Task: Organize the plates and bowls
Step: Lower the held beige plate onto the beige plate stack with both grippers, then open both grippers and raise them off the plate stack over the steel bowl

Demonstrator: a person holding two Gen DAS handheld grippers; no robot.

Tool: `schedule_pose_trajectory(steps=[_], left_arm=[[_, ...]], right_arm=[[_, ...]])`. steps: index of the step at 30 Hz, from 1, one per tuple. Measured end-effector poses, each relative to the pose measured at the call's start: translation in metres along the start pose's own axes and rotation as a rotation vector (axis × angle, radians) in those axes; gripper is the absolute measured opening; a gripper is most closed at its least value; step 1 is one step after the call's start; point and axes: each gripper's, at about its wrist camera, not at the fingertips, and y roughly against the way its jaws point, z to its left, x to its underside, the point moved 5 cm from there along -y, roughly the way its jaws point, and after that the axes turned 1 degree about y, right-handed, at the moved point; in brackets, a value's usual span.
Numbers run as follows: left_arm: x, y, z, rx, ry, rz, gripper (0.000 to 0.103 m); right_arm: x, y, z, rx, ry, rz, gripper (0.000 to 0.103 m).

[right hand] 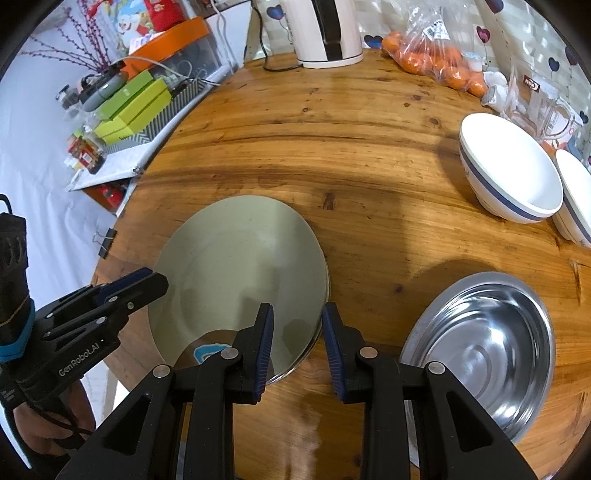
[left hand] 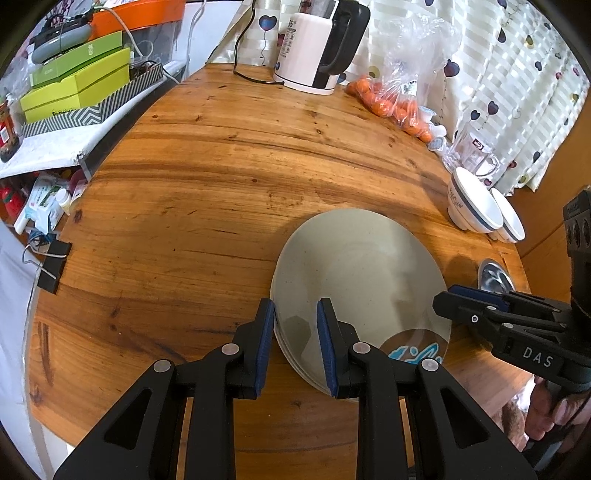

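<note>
Wood worktop (left hand: 221, 177), round, carries a stack of pale grey-green plates (left hand: 354, 269) near its front edge; the edge of a lower plate w/ a blue print shows under the top one at the near side. Left gripper (left hand: 295, 343) straddles the stack's left rim: one pad outside the rim, the other over the plate face, w/ a visible gap, so the jaws look released, not clenched on it. Right gripper (right hand: 298, 347) sits at the stack's right rim in the same way, one pad over the plate, the other over bare wood, jaws apart and nothing pinched. Steel bowl (right hand: 487, 354) lies just beside the stack on the right, apart from it. Two white bowls w/ blue bands (right hand: 513, 170) stand side by side farther back on the right, near a glass mug (right hand: 539, 107). Bag of oranges (right hand: 432, 55) and a white kettle (right hand: 328, 33) sit at the far edge.
</note>
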Motion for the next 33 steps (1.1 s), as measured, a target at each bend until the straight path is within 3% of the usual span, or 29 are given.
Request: schedule_pose_trajectory(steps=[8, 33], left_arm=[[-0.003, 0.015, -0.002, -0.014, 0.000, -0.032, 0.026], [-0.011, 0.073, -0.068, -0.005, -0.115, -0.163, 0.026]], right_arm=[[-0.002, 0.019, -0.002, -0.020, -0.005, -0.044, 0.027], [0.015, 0.102, -0.007, -0.110, 0.021, -0.221, 0.027]])
